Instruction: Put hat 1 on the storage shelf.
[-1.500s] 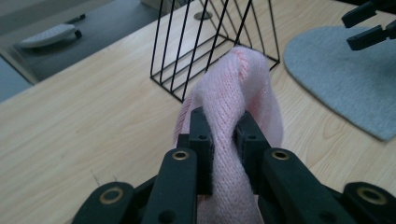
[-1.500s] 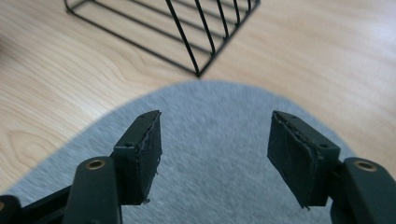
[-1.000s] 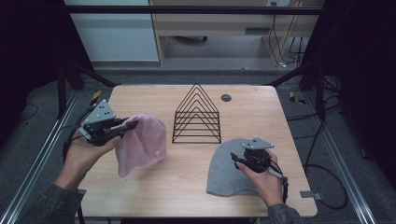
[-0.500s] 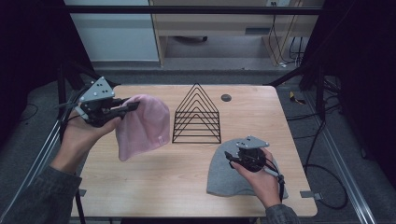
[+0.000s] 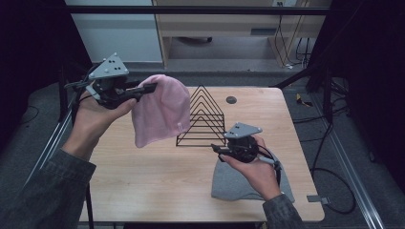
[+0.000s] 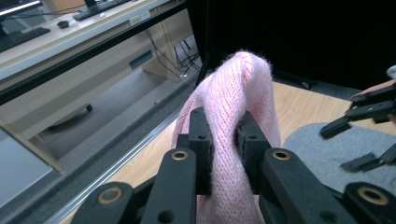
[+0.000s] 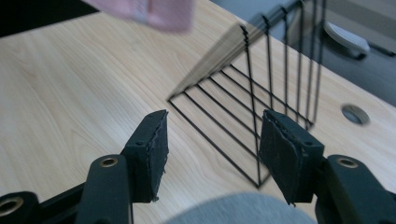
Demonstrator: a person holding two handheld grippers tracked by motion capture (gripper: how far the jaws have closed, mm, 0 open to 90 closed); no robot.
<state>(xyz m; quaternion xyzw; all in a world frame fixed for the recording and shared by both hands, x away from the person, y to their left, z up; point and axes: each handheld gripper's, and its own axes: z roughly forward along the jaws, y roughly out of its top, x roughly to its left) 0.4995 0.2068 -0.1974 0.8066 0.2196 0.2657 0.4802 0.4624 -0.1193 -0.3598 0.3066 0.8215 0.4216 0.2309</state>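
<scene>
Since a second ago the left gripper (image 5: 148, 88) has lifted the pink beanie (image 5: 160, 112) clear of the table (image 5: 157, 191): the hat lay on the wood at the left then, and now it hangs in the air, its hem just left of the wire rack (image 5: 203, 117). The jaws are clamped on a fold of the pink knit (the left gripper view shows the wool squeezed between the two black pads (image 6: 201, 154)). The right gripper (image 5: 217, 150) has also risen off the grey beanie (image 5: 239, 183), which lies flat at the near right of the table, partly under the right hand (image 5: 253, 167). Its jaws stand apart with nothing between them; they have just been closing a little. In the right gripper view they frame the rack's near corner and bare wood.

Counted: two beanies, one pink and one grey; one black wire rack of triangular loops, standing upright at the middle far side; one round grommet hole (image 5: 231, 99) beyond it; two grippers, each carrying a grey three-cornered plate.
</scene>
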